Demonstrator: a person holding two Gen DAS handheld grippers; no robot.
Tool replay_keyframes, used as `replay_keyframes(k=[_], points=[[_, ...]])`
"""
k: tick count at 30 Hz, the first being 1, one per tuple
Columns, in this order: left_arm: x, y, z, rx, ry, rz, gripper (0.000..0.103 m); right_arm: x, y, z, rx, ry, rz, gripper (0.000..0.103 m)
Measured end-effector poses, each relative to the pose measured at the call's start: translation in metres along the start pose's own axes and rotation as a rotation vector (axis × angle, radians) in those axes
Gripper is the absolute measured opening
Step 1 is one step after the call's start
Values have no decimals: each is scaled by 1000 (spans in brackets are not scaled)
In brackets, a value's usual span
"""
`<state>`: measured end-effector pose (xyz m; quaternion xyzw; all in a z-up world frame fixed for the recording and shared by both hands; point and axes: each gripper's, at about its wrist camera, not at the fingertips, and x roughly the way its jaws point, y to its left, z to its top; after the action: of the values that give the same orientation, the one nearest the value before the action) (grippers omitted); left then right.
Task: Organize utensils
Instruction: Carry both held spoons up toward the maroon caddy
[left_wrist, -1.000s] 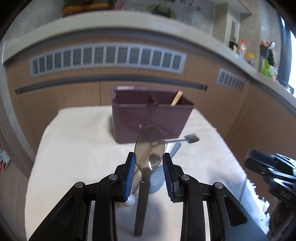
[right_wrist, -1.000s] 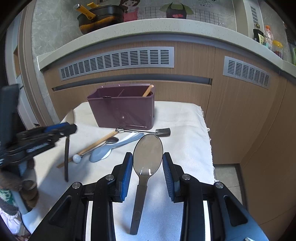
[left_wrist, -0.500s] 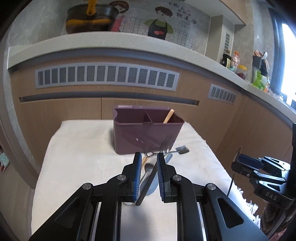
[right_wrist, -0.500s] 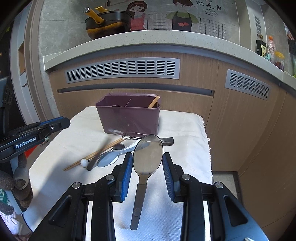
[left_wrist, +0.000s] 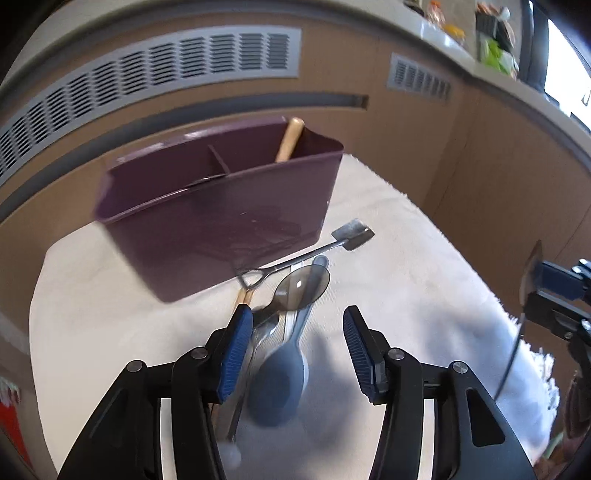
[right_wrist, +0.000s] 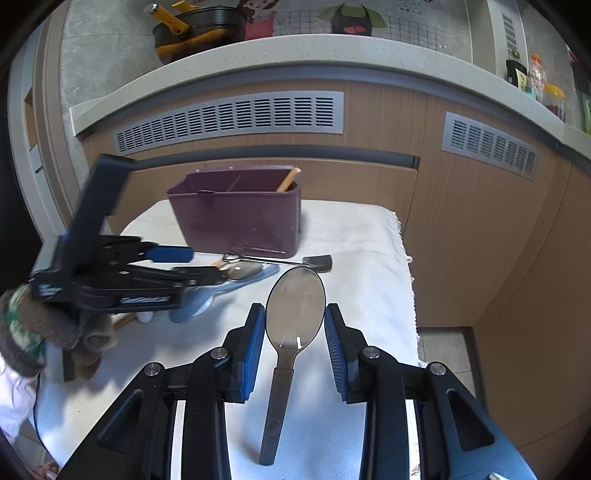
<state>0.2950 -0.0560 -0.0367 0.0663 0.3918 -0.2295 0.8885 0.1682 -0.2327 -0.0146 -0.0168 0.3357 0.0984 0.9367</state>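
spoon (right_wrist: 295, 306) clamped in right jaws; left jaws, just opening, straddle loose utensils (left_wrist: 291, 295).

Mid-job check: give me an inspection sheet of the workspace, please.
Surface: white cloth covering the table.
Job's things: purple caddy with a wooden handle in its right compartment. A metal spoon, blue spoon, shovel-ended utensil and wooden stick lie piled in front of it.
Clutter: nothing seen.
Grippers: left gripper is over the pile; its jaws have just been opening and grip nothing. Right gripper is shut on a large spoon.
Cables: thin blue line near the left hand, possibly a cable.
Surroundings: wood cabinets with vent grilles; pot and bottles on the counter.
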Motion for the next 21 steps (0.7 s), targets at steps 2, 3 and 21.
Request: replay_keyframes(k=[2,3,21], points=[[15,-6,6,49,33,8,52,3,-6,0,8,4,-1,31],[24,-10,10,87,61,5,52,4,-9,0,11,5,-3,31],[0,7,-9,-102,-4,-9,8,22,-20,-3,51,31,33,31]])
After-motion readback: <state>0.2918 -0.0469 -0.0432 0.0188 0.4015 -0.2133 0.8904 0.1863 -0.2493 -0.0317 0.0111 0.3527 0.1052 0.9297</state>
